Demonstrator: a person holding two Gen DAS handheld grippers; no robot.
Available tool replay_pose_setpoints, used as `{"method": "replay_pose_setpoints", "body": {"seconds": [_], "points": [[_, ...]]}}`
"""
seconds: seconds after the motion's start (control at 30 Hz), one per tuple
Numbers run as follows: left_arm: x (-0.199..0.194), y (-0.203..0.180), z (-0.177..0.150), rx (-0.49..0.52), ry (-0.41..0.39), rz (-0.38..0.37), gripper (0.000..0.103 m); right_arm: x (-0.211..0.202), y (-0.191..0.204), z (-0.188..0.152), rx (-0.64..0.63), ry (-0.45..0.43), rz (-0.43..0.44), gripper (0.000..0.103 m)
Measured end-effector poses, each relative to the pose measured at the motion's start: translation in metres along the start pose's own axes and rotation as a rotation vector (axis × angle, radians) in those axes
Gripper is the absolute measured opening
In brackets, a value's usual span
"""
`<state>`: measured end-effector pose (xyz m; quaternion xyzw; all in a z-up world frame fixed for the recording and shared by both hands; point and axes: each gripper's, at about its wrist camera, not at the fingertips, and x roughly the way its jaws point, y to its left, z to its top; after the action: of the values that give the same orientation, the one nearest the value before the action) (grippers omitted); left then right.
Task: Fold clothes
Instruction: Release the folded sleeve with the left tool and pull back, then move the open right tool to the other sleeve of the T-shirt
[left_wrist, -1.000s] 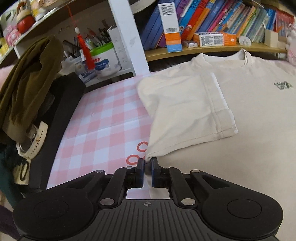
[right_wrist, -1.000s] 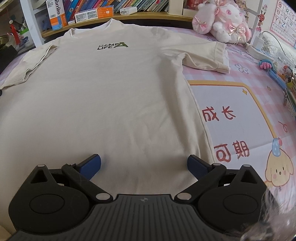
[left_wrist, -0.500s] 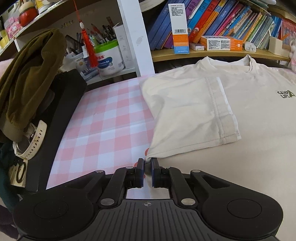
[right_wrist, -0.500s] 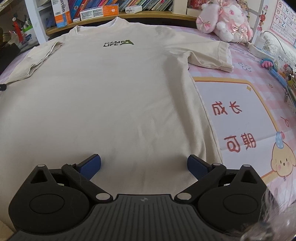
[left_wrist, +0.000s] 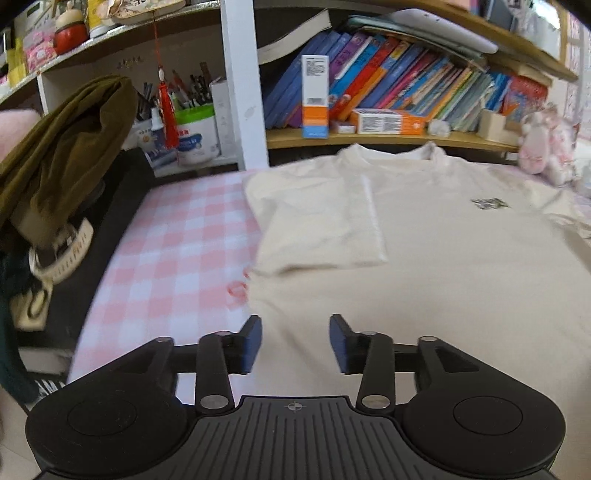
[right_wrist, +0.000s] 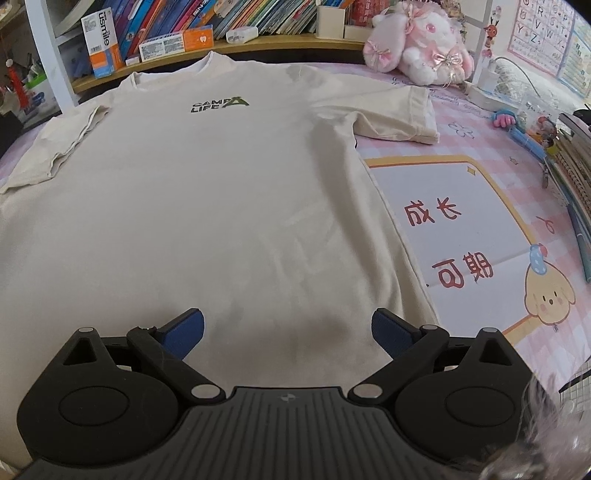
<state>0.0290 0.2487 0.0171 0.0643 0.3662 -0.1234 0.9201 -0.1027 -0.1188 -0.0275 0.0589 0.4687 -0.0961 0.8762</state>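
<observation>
A cream T-shirt (right_wrist: 221, 192) with a small dark chest logo (right_wrist: 218, 105) lies front-up and flat on the pink mat. Its left sleeve (left_wrist: 317, 218) is folded inward over the body; the right sleeve (right_wrist: 399, 118) still spreads out sideways. My left gripper (left_wrist: 295, 341) is open above the shirt's left side edge, below the folded sleeve, with nothing between its blue pads. My right gripper (right_wrist: 288, 328) hovers wide open over the lower part of the shirt, near its right edge, holding nothing.
A bookshelf (left_wrist: 388, 136) with books and boxes lines the far edge. An olive garment (left_wrist: 62, 155) hangs over black gear at the left. A pink plush rabbit (right_wrist: 417, 55) sits at the far right. Pens and notebooks (right_wrist: 569, 177) lie along the right edge of the mat (right_wrist: 461, 221).
My left gripper, shut on the shirt's side edge by the sleeve, has opened, let the cloth go and drawn back. The right gripper stayed open and shifted slightly.
</observation>
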Motion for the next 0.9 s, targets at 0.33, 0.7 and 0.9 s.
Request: {"method": "replay_pose_setpoints", "body": {"seconds": [0.33,0.7,0.9], "points": [[-0.015,-0.043,-0.033,-0.058,0.054,-0.084,0.082,-0.005,0.0,0.008,0.009,-0.018,0.011,0.099],[-0.005,-0.092,-0.033,-0.067,0.096,-0.012,0.085,0.009,-0.032,0.026,-0.002,-0.025,0.063,0.099],[-0.001,-0.147,-0.02,-0.081,0.118,0.057,0.087,0.026,-0.068,0.043,-0.049,-0.018,0.157,0.099]]}}
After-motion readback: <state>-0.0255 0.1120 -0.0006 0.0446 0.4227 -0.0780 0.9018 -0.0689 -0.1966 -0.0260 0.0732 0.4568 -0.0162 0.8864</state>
